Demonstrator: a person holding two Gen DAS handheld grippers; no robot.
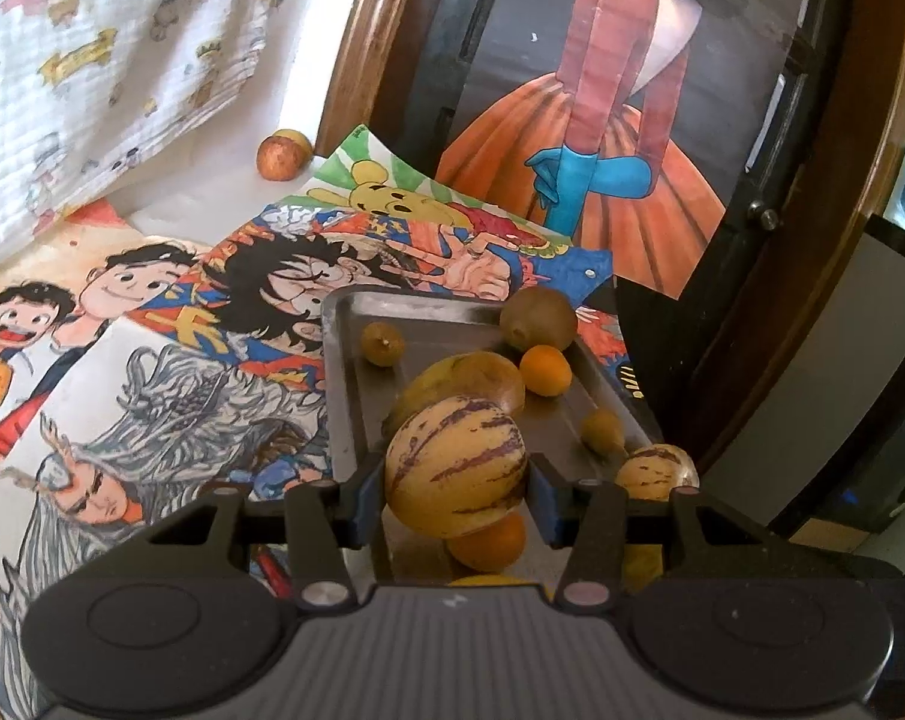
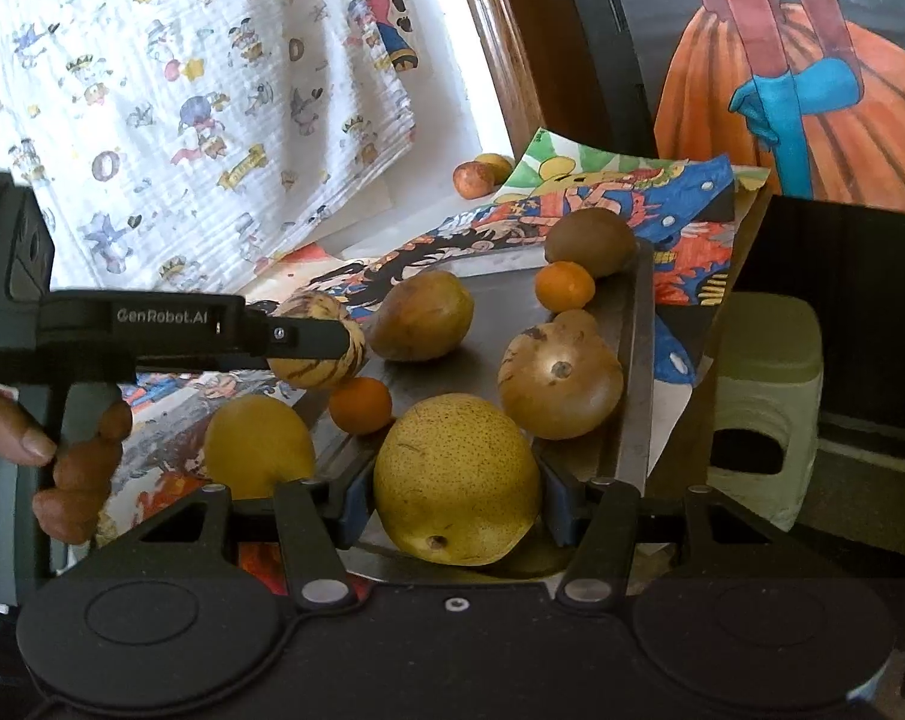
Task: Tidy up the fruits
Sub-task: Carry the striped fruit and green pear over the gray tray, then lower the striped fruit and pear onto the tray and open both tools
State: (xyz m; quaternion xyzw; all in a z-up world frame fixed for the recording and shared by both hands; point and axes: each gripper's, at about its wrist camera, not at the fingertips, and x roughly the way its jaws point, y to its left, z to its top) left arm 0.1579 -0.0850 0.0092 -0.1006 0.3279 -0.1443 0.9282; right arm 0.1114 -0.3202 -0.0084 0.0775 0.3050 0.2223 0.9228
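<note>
My left gripper [image 1: 457, 492] is shut on a yellow melon with purple stripes [image 1: 455, 462], held over the near end of a metal tray [image 1: 350, 396]. The right wrist view shows that gripper [image 2: 326, 341] from the side with the striped melon [image 2: 308, 360] by the tray's left edge. My right gripper [image 2: 457, 501] is shut on a speckled yellow pear [image 2: 455, 474] at the tray's [image 2: 632, 372] near end. On the tray lie a mango [image 2: 422, 315], a kiwi [image 2: 590, 240], two oranges [image 2: 563, 285] [image 2: 359, 405] and a brownish melon [image 2: 560, 378].
Another yellow pear [image 2: 257, 444] sits left of the tray on cartoon drawings [image 1: 152, 312]. Two apples [image 1: 281, 156] lie far back by a patterned cloth [image 1: 92, 60]. A wooden-framed painting [image 1: 602, 120] stands behind. A green stool [image 2: 764, 408] is at the right. A hand [image 2: 8, 438] holds the left gripper.
</note>
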